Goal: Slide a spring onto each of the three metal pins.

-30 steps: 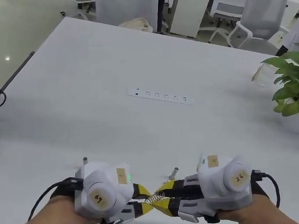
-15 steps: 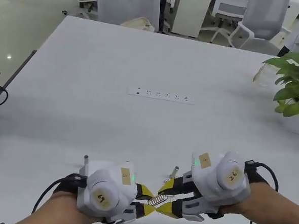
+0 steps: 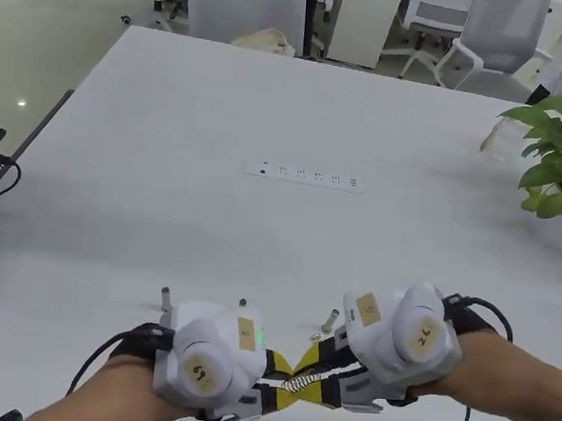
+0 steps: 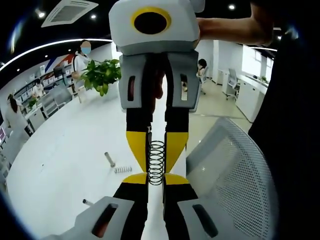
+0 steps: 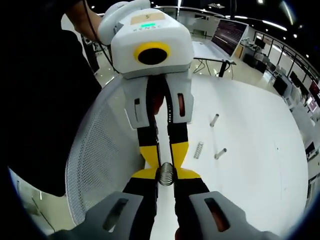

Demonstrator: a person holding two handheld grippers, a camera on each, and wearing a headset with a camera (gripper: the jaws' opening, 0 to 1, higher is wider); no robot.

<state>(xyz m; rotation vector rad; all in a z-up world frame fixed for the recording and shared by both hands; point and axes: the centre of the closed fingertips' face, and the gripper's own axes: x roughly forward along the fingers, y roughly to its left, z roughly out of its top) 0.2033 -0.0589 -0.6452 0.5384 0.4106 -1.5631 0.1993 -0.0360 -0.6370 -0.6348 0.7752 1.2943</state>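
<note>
Where the spring [image 3: 299, 381] is: off the table, near its near edge, bridging the tips of the two grippers, which point at each other.
Left gripper [image 4: 156, 180]: clenched on one end of the spring, with its yellow tips almost together.
Right gripper [image 5: 166, 178]: clenched on the other end; from its own view the coil is seen end-on between the tips.
How they meet: tip to tip, left gripper from the left and right gripper from the right, the spring running along the line between them.
Loose spring [image 4: 122, 169]: flat on the table, just beside a pin.
Pins: three in a row from left to right, just beyond the grippers, namely the left pin [image 3: 166, 296], mid pin [image 3: 243, 305] and right pin [image 3: 330, 320]; all three are bare.
Table [image 3: 269, 95]: white and wide.
Strip [image 3: 307, 177]: a white power strip flat at mid table, well beyond the pins.
Plant [image 3: 556, 165]: green leaves at the far right edge.
Chair [image 4: 235, 170]: mesh back, on the near side below the grippers.
</note>
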